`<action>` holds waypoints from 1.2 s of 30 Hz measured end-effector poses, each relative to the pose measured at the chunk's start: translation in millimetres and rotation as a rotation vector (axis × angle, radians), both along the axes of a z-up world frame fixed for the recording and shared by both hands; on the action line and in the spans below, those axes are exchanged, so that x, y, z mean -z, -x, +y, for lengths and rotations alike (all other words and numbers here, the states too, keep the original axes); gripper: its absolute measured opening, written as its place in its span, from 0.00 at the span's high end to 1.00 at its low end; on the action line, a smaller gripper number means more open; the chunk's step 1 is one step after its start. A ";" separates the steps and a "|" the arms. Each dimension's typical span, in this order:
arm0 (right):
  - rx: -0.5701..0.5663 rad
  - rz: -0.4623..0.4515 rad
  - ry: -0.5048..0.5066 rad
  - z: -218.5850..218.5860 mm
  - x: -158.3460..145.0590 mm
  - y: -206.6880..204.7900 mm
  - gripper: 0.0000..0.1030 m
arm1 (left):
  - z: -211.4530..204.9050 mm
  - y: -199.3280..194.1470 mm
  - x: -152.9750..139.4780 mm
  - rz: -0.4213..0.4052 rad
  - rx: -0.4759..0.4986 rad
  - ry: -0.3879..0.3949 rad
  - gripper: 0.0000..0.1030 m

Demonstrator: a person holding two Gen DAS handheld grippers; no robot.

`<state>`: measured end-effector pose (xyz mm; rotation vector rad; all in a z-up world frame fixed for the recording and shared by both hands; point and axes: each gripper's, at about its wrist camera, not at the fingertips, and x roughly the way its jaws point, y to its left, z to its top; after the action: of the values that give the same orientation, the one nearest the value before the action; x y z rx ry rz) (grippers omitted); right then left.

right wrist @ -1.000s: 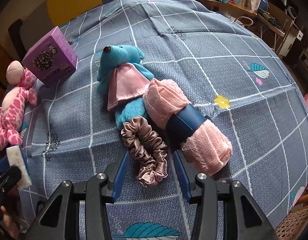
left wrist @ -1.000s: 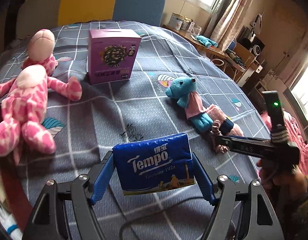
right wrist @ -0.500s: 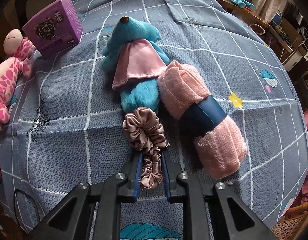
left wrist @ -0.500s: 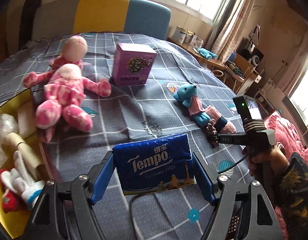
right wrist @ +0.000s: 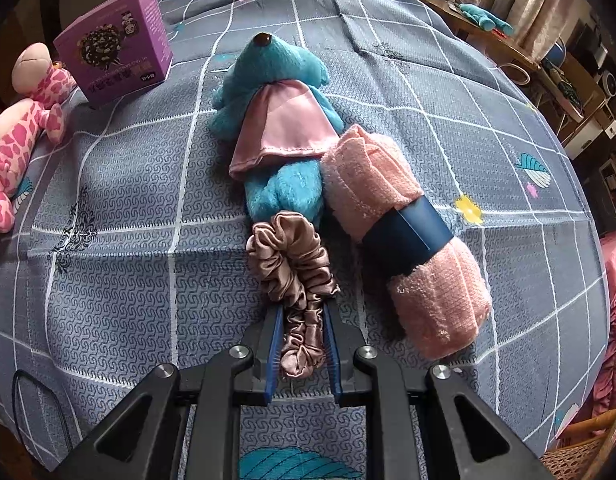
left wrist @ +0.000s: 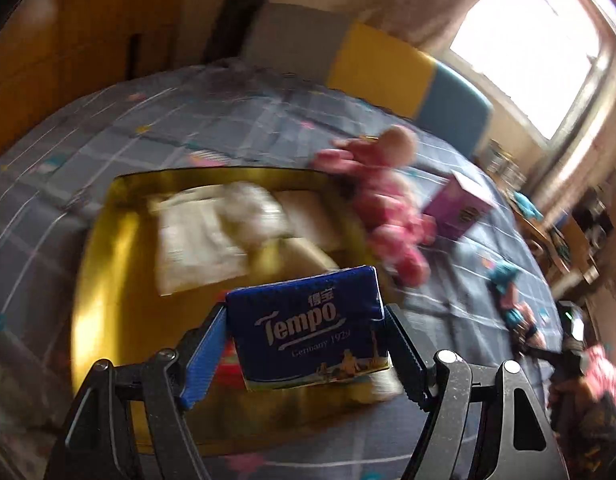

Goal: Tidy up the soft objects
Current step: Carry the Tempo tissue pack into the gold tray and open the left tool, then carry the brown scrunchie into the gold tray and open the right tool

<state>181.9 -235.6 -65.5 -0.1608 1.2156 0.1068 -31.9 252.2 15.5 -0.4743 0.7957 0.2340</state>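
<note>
Bright window [left wrist: 547,60] upper right, curtains [right wrist: 547,8] beside. Yellow-and-blue headboard [left wrist: 407,76] behind bed with grey grid-pattern bedspread [right wrist: 447,128]. Wooden side table [right wrist: 499,48] along wall, cluttered. Wooden wardrobe [left wrist: 68,40] left.

Open bedspread [right wrist: 120,264] left of scrunchie [right wrist: 292,256]; hemmed in right by towel roll [right wrist: 403,232], ahead by blue plush [right wrist: 276,92].

Black right gripper [right wrist: 304,344] frame, blue-lined jaws, silver screws.
</note>
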 end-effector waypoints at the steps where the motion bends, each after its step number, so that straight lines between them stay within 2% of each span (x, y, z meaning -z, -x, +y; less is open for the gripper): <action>1: -0.003 -0.002 0.004 1.6 -0.3 0.6 0.82 | 13.2 2.9 4.4 0.013 -0.032 0.007 0.26; 3: -0.008 -0.006 0.010 1.4 -0.9 2.3 0.83 | 34.7 4.8 14.5 0.044 -0.091 0.036 0.26; 6: -0.016 -0.011 0.021 3.6 -1.0 4.5 0.82 | 51.0 1.0 24.6 0.054 -0.124 0.078 0.26; 9: -0.019 -0.015 0.027 12.2 4.7 8.8 0.83 | 54.7 -16.1 32.2 0.065 -0.124 0.092 0.26; 16: -0.022 -0.003 0.016 16.4 11.1 6.6 0.82 | 51.3 -68.9 47.8 0.117 -0.080 0.069 0.26; 20: -0.024 -0.004 0.018 15.3 10.8 5.8 0.82 | 50.4 -83.8 58.7 0.152 -0.061 0.051 0.19; 22: -0.025 -0.003 0.018 15.5 11.1 5.5 0.82 | 50.6 -82.3 58.9 0.142 -0.069 0.060 0.14; 24: -0.026 -0.003 0.019 15.8 11.5 5.3 0.82 | 49.5 -76.7 56.8 0.128 -0.079 0.051 0.14; 31: -0.037 -0.006 0.032 18.2 12.2 4.9 0.83 | 29.0 -39.4 35.2 0.089 -0.119 -0.097 0.14; 36: -0.044 -0.013 0.042 19.3 11.0 6.2 0.83 | 12.0 -13.5 20.7 0.051 -0.130 -0.143 0.14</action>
<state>175.7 -216.3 -76.5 -0.2247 1.2021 0.1182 -18.4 264.2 -5.2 -0.3860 0.7931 0.4221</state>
